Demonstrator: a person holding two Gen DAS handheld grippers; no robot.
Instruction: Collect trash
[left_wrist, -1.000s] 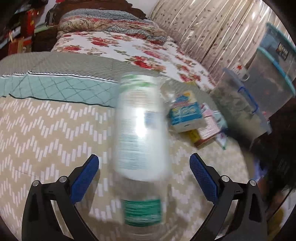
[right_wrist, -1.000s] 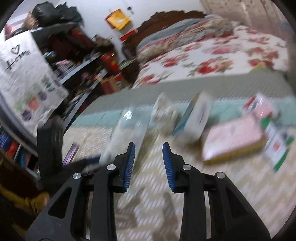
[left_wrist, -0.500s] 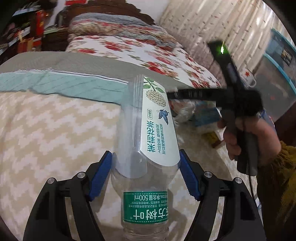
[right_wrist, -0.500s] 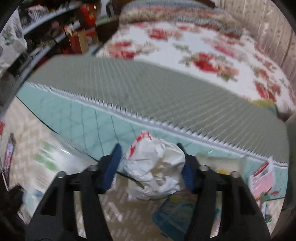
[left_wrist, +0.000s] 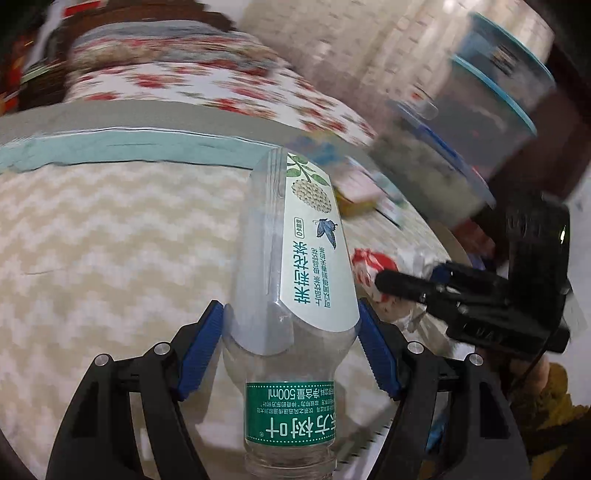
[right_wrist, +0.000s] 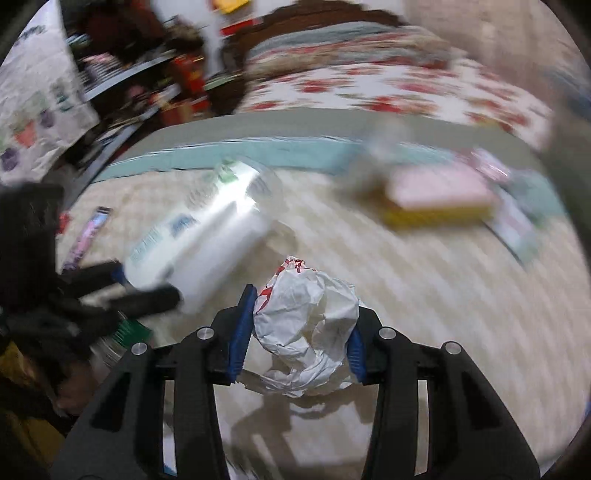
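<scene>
Clear bottle (left_wrist: 291, 280), neck toward camera

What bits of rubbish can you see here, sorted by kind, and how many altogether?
Plastic bottle, clamped in the left gripper: 1
Crumpled white wrapper, between the closing pads of the right gripper: 1
Flat pink and yellow box on the bedspread: 1
Total: 3, not counting the blurred bits beside the box.

Glossy clear plastic bottle (left_wrist: 291, 314); crinkled white paper wad (right_wrist: 306, 325); woven bedspread (left_wrist: 110, 258).
</scene>
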